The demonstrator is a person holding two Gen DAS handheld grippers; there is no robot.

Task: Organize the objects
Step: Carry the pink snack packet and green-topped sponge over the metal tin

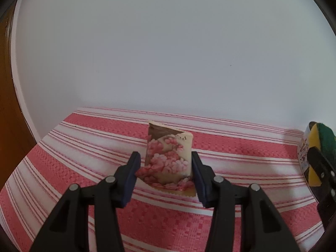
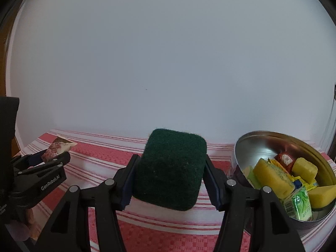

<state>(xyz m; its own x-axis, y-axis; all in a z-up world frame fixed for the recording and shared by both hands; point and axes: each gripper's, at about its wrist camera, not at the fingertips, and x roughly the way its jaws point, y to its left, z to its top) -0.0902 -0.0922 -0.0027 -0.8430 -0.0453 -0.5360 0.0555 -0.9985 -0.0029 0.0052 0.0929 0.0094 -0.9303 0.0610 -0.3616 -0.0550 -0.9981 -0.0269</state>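
My left gripper (image 1: 166, 176) is shut on a small sachet with pink flower print (image 1: 168, 159) and holds it above the red striped tablecloth (image 1: 84, 147). It also shows in the right wrist view (image 2: 56, 148), held by the left gripper (image 2: 50, 156) at far left. My right gripper (image 2: 169, 180) is shut on a sponge with its dark green scouring side up (image 2: 170, 170), above the cloth. The sponge's yellow and green edge shows in the left wrist view (image 1: 319, 147) at far right.
A round metal tin (image 2: 262, 145) stands at the right, holding yellow sponges (image 2: 273, 176), a green packet (image 2: 300, 203) and other sachets. A white wall (image 2: 168, 63) rises behind the table. A wooden door edge (image 1: 8, 105) is at the far left.
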